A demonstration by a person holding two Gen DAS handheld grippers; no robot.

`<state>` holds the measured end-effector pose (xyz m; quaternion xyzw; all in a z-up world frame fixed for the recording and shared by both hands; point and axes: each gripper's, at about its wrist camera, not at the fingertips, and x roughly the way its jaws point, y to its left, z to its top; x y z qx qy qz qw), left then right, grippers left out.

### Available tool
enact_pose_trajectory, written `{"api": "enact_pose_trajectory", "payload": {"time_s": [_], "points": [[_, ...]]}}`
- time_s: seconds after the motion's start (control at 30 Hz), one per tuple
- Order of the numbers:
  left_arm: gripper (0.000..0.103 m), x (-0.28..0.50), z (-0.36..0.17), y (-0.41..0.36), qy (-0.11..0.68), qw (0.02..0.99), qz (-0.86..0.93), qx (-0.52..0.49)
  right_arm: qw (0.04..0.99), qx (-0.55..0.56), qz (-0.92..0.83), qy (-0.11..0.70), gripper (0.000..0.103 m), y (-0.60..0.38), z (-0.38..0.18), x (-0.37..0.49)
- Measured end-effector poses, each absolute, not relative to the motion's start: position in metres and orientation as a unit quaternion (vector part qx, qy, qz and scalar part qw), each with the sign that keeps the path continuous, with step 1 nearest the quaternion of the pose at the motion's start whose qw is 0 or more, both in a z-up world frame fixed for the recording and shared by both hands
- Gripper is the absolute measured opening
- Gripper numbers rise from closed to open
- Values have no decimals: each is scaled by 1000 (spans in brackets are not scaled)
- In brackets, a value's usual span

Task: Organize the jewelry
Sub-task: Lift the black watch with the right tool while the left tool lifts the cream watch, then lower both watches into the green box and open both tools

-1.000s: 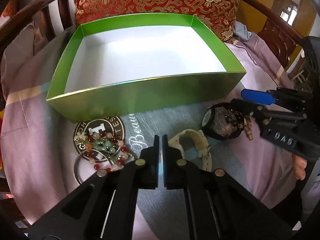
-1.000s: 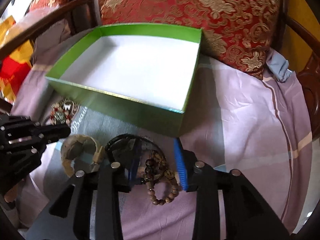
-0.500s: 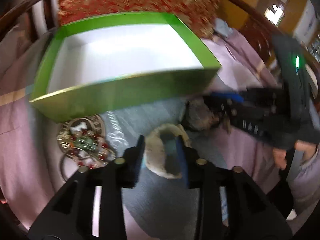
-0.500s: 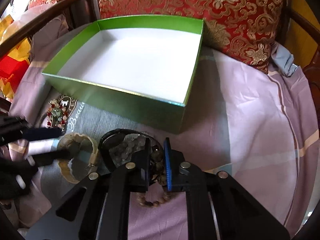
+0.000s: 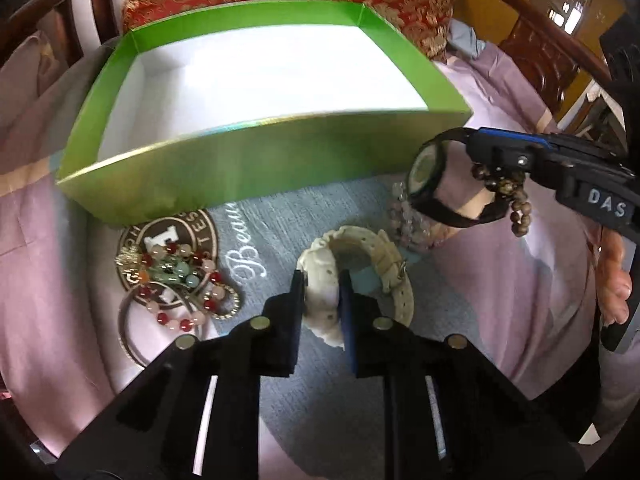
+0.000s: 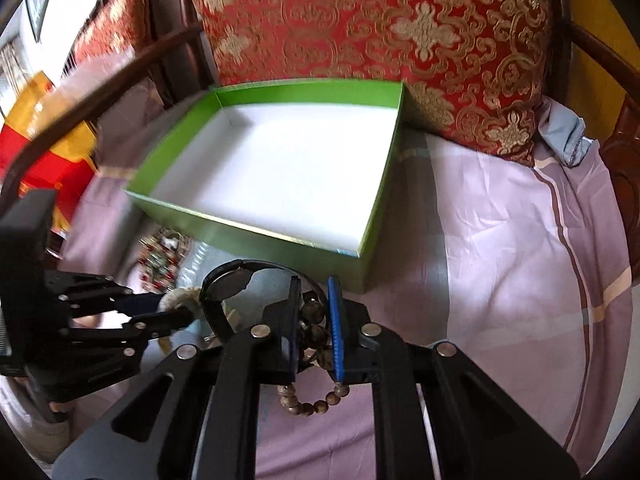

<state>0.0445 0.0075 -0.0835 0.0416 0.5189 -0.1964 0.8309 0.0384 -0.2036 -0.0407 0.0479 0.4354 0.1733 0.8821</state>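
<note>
The left tongs are closed on a cream watch, its strap pinched between the 2 fingers, low over the grey cloth with white lettering. The right tongs grip a brown bead bracelet together with a black watch; both hang clear of the purple sheet, the bracelet loop dangling below the fingers and the watch face out to the left. In the left wrist view these lifted pieces sit just right of the green box, at the height of its front wall.

The box is open, white inside and holds nothing. It stands on the purple sheet in front of a red and gold cushion.

On the cloth left of the cream watch lies a pile of red, green and pink beads with metal rings. A pale pink bead bracelet lies under the lifted black watch.

A hand holds the right tongs' handle at the right edge of the left wrist view.
</note>
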Motion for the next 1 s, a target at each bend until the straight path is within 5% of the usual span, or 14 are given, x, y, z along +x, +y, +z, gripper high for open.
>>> {"api": "enact_pose_trajectory", "payload": {"time_s": [0.43,1.0], "points": [[17,66,19,36,441,877,-187,21,879,108,214,413,13,-205,22,61],[17,115,-10,48,440,886,-145,-14,882,89,181,425,13,-184,-11,108]]}}
